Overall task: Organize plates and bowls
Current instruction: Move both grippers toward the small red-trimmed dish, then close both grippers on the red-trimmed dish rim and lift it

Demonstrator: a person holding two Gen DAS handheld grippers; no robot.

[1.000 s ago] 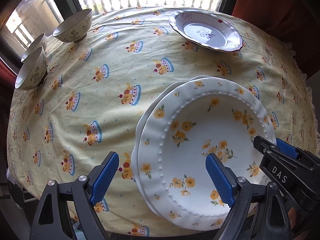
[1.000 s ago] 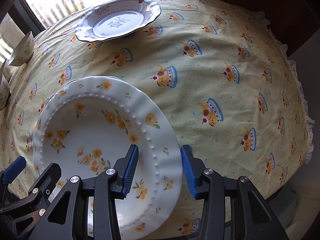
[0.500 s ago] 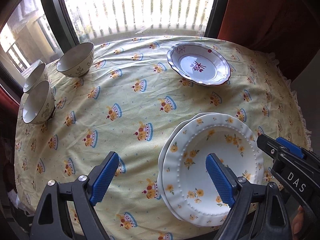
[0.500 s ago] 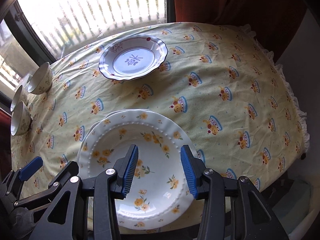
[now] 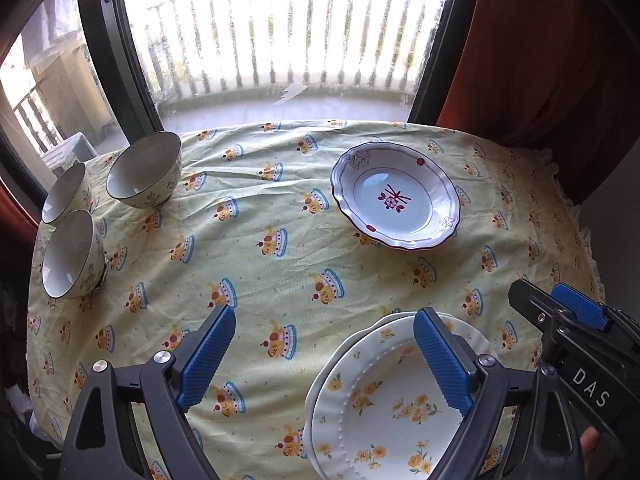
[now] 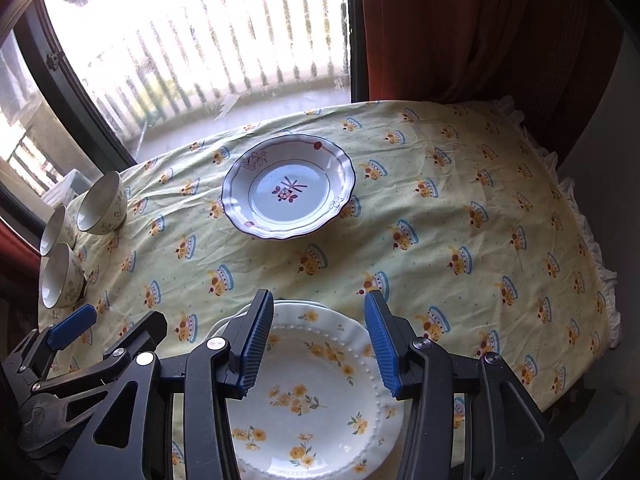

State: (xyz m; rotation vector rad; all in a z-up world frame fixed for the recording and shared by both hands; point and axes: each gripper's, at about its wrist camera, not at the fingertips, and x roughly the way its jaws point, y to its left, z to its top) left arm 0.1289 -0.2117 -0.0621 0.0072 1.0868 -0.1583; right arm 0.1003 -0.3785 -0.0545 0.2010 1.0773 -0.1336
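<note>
Two stacked white plates with yellow flowers [image 5: 384, 412] [image 6: 316, 392] lie at the near table edge. A blue-white plate with a red motif [image 5: 396, 196] [image 6: 288, 188] lies farther back. Three cream bowls [image 5: 146, 176] [image 6: 100, 204] stand at the far left, one [image 5: 70, 256] nearest. My left gripper [image 5: 324, 356] is open and empty above the cloth left of the stack. My right gripper [image 6: 320, 344] is open and empty above the stack; it also shows in the left wrist view [image 5: 560, 320].
The table has a yellow patterned cloth [image 5: 260, 240] with a frilled right edge [image 6: 592, 240]. A window with railing [image 5: 280, 40] and a red curtain [image 6: 460, 32] stand behind the table.
Both grippers have risen and pulled back from the stacked plates, so more of the table and the window shows. Both stay open. The dishes have not moved.
</note>
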